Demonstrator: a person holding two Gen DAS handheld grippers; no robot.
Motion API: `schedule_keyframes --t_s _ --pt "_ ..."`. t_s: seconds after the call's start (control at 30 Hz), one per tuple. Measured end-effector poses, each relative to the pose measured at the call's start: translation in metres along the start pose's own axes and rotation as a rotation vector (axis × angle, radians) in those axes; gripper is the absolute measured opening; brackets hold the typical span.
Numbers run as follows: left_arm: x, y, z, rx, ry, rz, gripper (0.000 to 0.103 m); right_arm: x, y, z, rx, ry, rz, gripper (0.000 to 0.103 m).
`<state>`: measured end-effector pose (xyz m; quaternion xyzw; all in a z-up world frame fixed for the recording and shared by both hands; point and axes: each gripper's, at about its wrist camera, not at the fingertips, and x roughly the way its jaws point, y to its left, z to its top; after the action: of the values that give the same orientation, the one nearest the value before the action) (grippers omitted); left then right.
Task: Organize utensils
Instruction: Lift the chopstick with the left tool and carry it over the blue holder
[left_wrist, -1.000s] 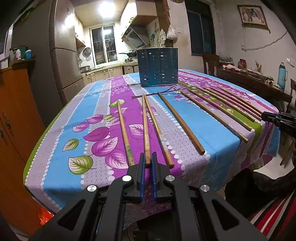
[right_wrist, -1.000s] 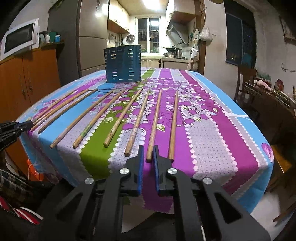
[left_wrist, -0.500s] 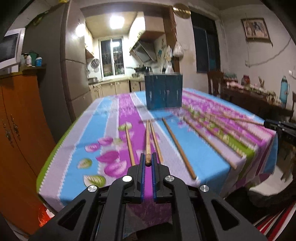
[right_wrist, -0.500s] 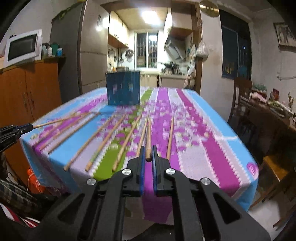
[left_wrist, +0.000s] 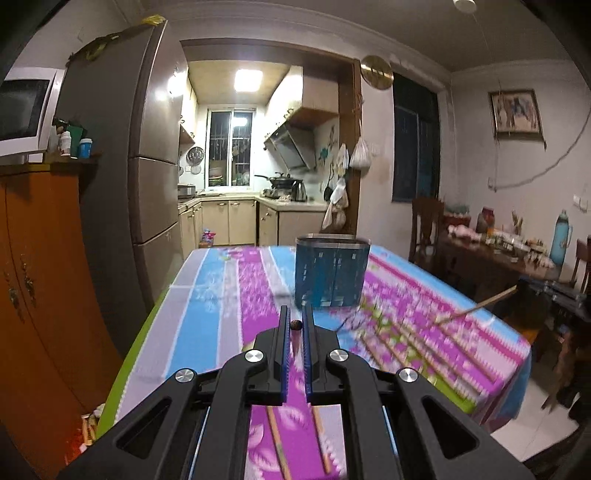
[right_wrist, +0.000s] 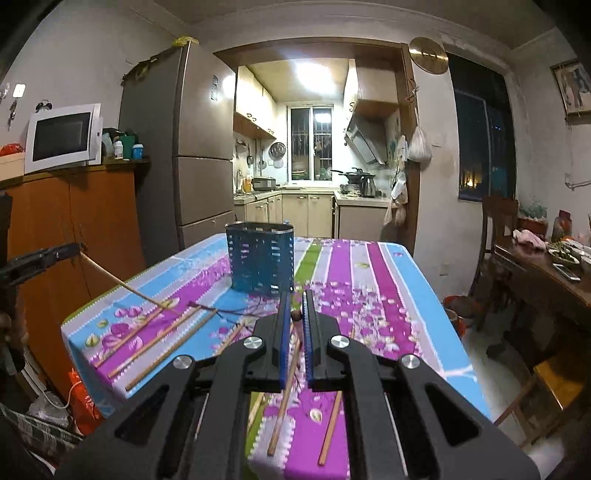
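Nearest each camera, the left gripper (left_wrist: 295, 325) is clenched on a chopstick (left_wrist: 296, 325) seen end-on between its blue pads, and the right gripper (right_wrist: 295, 315) likewise pinches a second chopstick (right_wrist: 296, 316), both held above the surface (right_wrist: 373, 280). Loose chopsticks (right_wrist: 284, 398) lie on the striped cloth below and beside the grippers, partly hidden by them. Farther off stands the blue perforated holder (right_wrist: 260, 260); its contents cannot be made out, and the left view is blurred.

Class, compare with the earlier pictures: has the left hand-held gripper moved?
Yes. The left hand-held gripper has risen, chopstick clamped, now level with the blue holder.
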<state>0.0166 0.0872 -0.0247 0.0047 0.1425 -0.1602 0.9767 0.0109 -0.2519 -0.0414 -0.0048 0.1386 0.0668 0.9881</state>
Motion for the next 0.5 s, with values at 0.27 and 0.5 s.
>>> schedule_keyframes --t_s 0.27,0.5 --pt "0.004 0.007 0.038 -0.019 -0.037 -0.027 0.007 0.005 -0.002 0.024 -0.023 -0.024 -0.014 0.005" --pt "0.005 0.005 0.054 -0.016 -0.055 -0.057 0.007 0.007 -0.004 0.038 -0.023 -0.036 -0.002 0.005"
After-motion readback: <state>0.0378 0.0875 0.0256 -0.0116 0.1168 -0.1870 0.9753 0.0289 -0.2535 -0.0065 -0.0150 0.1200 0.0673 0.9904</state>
